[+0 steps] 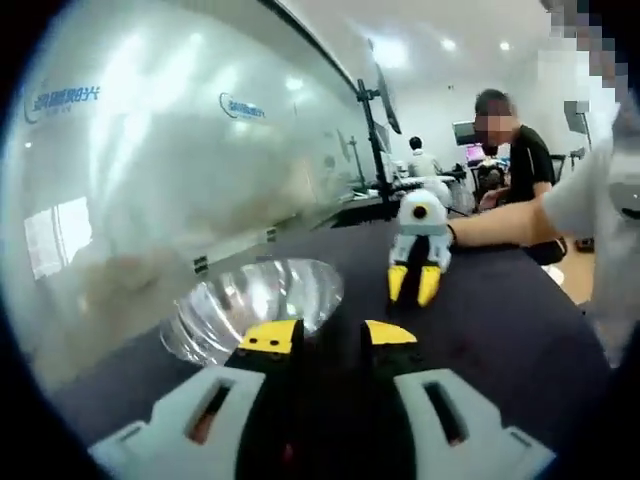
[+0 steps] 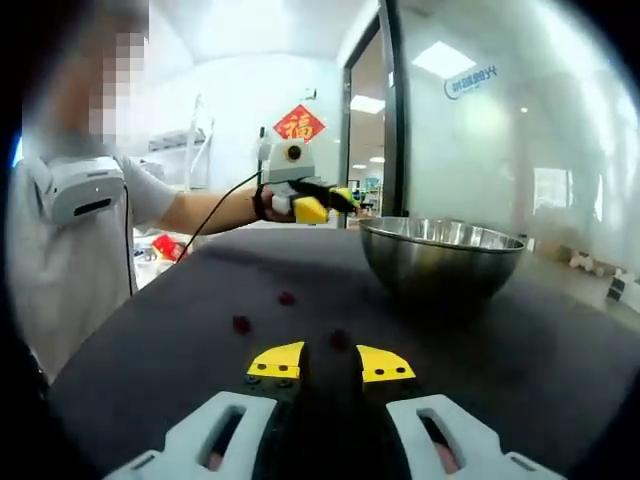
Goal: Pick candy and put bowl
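Three small dark red candies lie on the black table: one [image 2: 287, 298] farthest off, one [image 2: 241, 324] to its left, and one [image 2: 339, 340] just ahead of my right gripper [image 2: 332, 362], which is open and holds nothing. A steel bowl [image 2: 440, 255] stands at the right, empty as far as its rim lets me see. In the left gripper view the bowl [image 1: 250, 305] sits just beyond my left gripper [image 1: 330, 335], also open and empty. The right gripper [image 1: 413, 285] points down at the table, its yellow tips apart. The left gripper [image 2: 320, 205] hovers beyond the table.
A frosted glass wall [image 1: 150, 180] runs along the table edge behind the bowl. The person [image 2: 90, 200] holding the grippers stands at the table's side. Another person [image 1: 515, 150] sits further back among desks and monitors. The black tabletop [image 1: 500, 330] stretches out towards the right.
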A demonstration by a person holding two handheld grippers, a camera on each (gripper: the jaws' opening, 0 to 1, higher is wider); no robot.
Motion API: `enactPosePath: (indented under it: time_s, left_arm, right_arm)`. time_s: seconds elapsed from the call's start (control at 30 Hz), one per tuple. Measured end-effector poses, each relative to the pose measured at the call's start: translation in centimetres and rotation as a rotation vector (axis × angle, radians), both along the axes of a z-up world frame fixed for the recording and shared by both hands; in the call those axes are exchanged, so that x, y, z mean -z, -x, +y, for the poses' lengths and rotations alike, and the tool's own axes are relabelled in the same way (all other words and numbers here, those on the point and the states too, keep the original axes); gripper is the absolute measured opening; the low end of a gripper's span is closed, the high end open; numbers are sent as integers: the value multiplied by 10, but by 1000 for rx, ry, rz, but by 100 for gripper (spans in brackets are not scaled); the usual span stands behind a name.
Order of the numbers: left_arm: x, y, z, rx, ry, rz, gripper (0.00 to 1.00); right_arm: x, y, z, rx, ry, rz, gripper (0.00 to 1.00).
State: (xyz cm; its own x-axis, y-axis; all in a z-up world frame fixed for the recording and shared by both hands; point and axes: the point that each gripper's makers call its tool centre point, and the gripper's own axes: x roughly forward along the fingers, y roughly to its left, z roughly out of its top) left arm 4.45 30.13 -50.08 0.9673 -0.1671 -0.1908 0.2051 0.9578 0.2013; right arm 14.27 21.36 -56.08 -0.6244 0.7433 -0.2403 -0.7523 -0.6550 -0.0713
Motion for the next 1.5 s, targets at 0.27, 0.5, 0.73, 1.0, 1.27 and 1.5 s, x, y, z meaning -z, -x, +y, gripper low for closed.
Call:
enactPosePath:
  time_s: [0.27, 0.5, 0.73, 1.0, 1.27, 1.5]
  left_arm:
    - [52, 19, -24, 70, 26, 103, 17]
    - [72, 7, -41, 129, 23, 157, 19]
    - [78, -3, -48, 150, 41, 173, 15]
    - [79, -2, -53, 172, 64, 169, 6]
    - [79, -2, -54, 176, 64, 164, 5]
    - [78, -2, -54, 178, 60, 155, 5]
  right_arm:
    - [0, 0, 1, 9, 0, 9, 14]
    - [-1, -1, 1, 19, 0, 15, 14]
    - [1, -1, 1, 13, 6, 16, 14]
    - [4, 0, 2, 7, 18, 4, 14]
    - [15, 1, 5, 21, 53, -46, 14]
    - [6, 7, 20, 15, 76, -5, 17]
